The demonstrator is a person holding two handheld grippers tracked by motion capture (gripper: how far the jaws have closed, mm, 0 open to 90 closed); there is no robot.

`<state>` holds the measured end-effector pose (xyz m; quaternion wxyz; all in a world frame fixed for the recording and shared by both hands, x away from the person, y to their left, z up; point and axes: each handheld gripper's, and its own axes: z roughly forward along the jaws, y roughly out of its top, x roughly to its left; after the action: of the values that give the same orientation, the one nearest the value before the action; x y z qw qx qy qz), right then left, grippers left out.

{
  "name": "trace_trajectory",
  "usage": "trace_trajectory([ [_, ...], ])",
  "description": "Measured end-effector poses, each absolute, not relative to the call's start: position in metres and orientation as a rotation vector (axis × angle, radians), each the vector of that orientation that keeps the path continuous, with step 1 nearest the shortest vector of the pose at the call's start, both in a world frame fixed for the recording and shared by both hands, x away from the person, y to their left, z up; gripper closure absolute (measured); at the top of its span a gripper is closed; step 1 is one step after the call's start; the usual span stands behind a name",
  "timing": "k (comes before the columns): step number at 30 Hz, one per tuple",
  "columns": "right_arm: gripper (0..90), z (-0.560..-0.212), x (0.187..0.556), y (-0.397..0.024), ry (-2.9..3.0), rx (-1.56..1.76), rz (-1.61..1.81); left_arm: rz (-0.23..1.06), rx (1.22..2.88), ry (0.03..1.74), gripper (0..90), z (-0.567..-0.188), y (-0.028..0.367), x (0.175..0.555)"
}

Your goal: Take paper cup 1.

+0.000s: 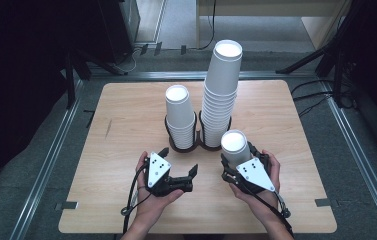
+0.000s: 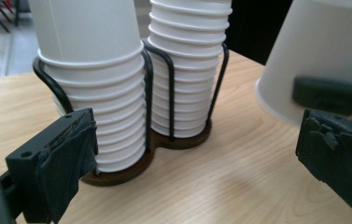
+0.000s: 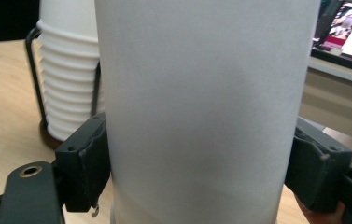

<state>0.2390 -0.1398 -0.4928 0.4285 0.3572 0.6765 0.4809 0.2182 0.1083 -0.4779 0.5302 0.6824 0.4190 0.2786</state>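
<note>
While the high view looks down on the counter (image 1: 126, 107), the right tool (image 1: 241, 162) is clamped on a single white paper cup (image 1: 234, 146), upside down, just in front of the wire holder (image 1: 197, 131) with its short stack (image 1: 180, 116) and tall stack (image 1: 221, 92); the left tool (image 1: 178, 170) lies spread and grasps nothing. From the left gripper view, the left tool's jaws stand wide apart before the holder (image 2: 171, 135), the cup (image 2: 318, 56) off to one side. From the right gripper view, both pads (image 3: 87, 161) press the cup's (image 3: 206, 107) plain matte wall. Squeezing harder could dent this thin wall; a careless swing could topple the tall stack beside it.
</note>
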Motion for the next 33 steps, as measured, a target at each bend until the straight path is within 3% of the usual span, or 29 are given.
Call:
trace_trajectory([
  [24,18.8,-0.518,0.213,-0.096,1.802,0.635,1.144,0.433,1.662,0.89,0.0,-0.472,0.093,0.212],
  [33,18.7,-0.52,0.205,-0.086,1.815,0.527,1.132,0.387,1.67,0.856,6.0,-0.469,0.091,0.211],
])
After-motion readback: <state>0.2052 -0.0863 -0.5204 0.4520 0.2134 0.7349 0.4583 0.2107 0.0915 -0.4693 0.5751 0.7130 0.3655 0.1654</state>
